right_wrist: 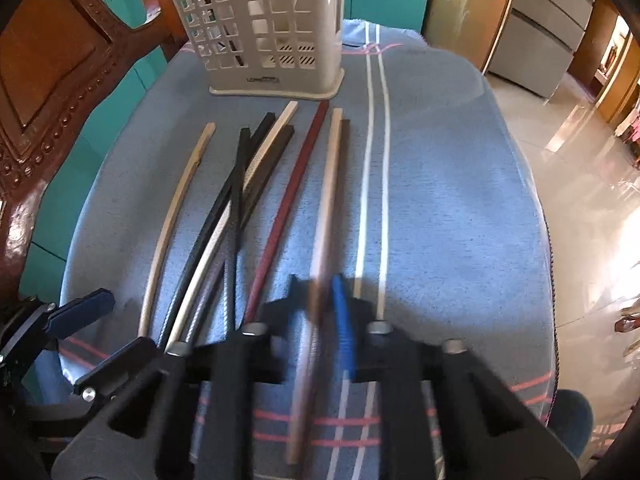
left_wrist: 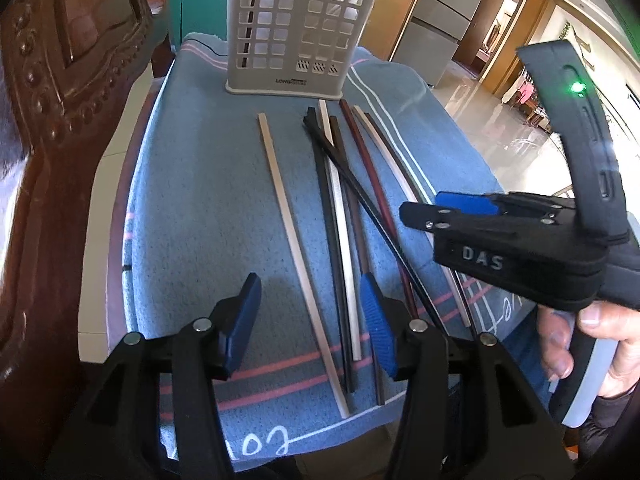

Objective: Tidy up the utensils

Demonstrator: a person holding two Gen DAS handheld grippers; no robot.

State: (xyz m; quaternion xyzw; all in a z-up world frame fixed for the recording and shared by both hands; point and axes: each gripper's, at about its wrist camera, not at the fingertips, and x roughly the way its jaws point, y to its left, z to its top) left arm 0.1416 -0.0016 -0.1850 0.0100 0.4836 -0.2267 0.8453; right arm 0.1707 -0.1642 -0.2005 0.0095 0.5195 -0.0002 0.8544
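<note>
Several chopsticks lie lengthwise on a blue towel [left_wrist: 200, 200]: a pale one [left_wrist: 288, 216] set apart on the left, crossed black ones [left_wrist: 332, 208] and a dark red one [left_wrist: 372, 176]. A grey slotted utensil holder [left_wrist: 300, 28] stands upright at the far end. My left gripper [left_wrist: 310, 324] hovers open over the near ends, with the pale and black sticks passing under the gap. My right gripper [right_wrist: 320, 304] is blurred and shut on a light wooden chopstick [right_wrist: 330, 184], beside a dark brown one [right_wrist: 345, 140] and right of the red stick [right_wrist: 288, 208]. The holder [right_wrist: 264, 28] stands ahead of it.
A carved brown wooden chair [left_wrist: 60, 100] rises close along the left. Teal cabinets [right_wrist: 120, 92] stand behind it. To the right the towel drops off to a shiny tiled floor [left_wrist: 500, 128]. A person's hand [left_wrist: 592, 332] grips the right tool.
</note>
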